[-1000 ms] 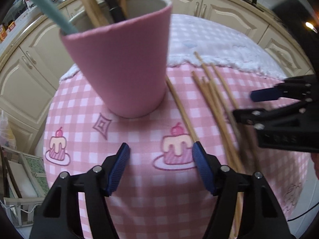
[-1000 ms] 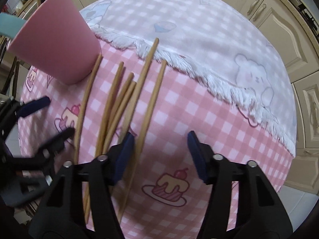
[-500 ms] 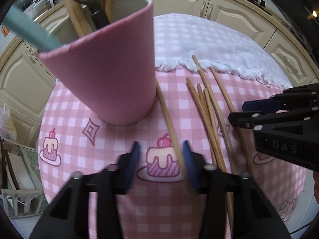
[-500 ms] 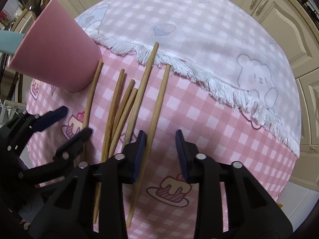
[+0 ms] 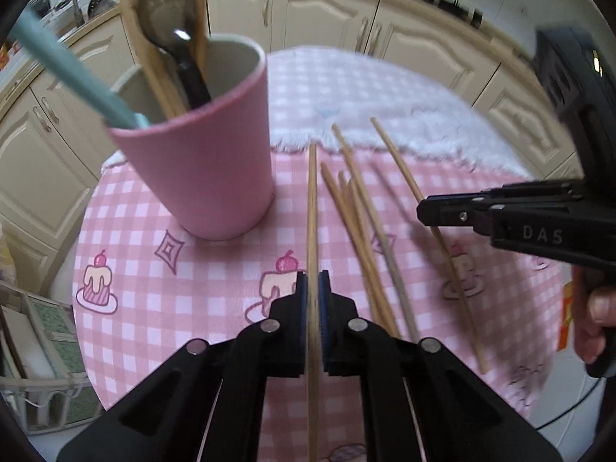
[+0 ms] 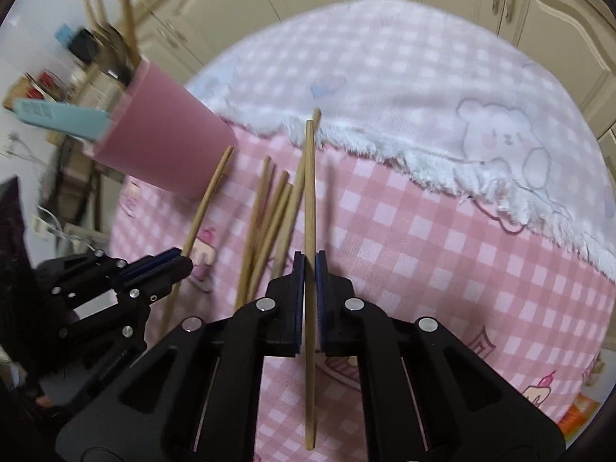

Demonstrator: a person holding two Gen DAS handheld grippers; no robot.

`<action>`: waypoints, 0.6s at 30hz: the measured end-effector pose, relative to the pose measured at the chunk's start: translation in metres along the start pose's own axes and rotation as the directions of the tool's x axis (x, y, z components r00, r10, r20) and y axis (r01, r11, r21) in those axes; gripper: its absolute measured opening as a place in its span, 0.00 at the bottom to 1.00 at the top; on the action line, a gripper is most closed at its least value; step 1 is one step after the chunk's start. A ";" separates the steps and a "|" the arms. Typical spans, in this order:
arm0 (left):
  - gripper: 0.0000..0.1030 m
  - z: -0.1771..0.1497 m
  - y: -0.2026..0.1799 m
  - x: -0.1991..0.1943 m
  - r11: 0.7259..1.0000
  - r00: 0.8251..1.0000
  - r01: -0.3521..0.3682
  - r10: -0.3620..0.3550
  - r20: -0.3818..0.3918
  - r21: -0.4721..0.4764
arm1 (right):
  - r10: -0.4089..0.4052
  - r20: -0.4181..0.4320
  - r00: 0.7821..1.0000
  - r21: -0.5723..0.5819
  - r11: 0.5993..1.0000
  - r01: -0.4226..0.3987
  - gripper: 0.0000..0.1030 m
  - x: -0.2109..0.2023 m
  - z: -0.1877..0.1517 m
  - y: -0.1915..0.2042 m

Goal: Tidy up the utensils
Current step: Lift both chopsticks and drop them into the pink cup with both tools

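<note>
Left gripper (image 5: 312,288) is clenched on one wooden chopstick (image 5: 312,208), which points to 12 o'clock just beside the pink cup (image 5: 200,177); right gripper (image 6: 310,269) is likewise clenched on its own chopstick (image 6: 309,192), pointing to 12 o'clock toward the white fringe of the cloth (image 6: 423,161). The loose chopsticks (image 5: 358,223) lie fanned on the checked tablecloth (image 5: 154,288) at 1 to 2 o'clock of the left pads. Judgement: the sticks are light, stiff and smooth, each pinched below mid-length, so likely to pivot or slip; a near-centre hold looks safer for dropping them into the already crowded cup.
</note>
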State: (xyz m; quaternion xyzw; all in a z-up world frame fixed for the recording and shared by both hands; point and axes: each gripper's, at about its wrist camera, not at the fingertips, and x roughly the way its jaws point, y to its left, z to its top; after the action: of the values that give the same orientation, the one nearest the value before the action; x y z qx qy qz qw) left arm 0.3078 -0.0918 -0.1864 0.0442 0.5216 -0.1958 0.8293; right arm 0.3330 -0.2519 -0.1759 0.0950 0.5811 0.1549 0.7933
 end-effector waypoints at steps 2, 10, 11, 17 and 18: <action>0.05 0.000 0.001 -0.012 1.000 0.999 0.018 -0.017 0.044 -0.015 | 0.025 0.065 0.998 -0.001 1.000 -0.025 0.06 -0.018 -0.005 0.000; 0.05 0.003 0.010 -0.088 0.997 0.929 0.039 -0.010 0.369 -0.069 | 0.078 0.310 0.947 -0.045 0.997 -0.067 0.06 -0.079 -0.022 0.013; 0.05 0.005 0.013 -0.098 0.997 0.915 0.035 -0.002 0.403 -0.075 | 0.083 0.341 0.937 -0.058 0.996 -0.068 0.06 -0.086 -0.022 0.018; 0.05 0.014 0.024 -0.146 0.995 0.834 0.032 0.028 0.551 -0.099 | 0.116 0.465 0.878 -0.120 0.991 -0.067 0.06 -0.113 -0.015 0.049; 0.05 0.017 0.026 -0.153 0.994 0.817 0.039 0.027 0.576 -0.102 | 0.122 0.476 0.871 -0.126 0.990 -0.070 0.06 -0.113 -0.010 0.056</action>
State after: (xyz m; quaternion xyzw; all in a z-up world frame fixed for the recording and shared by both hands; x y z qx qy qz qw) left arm 0.2736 -0.0303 -0.0471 -0.0640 0.2565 -0.1737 0.9487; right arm 0.2841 -0.2401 -0.0593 0.1174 0.3505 0.1958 0.9083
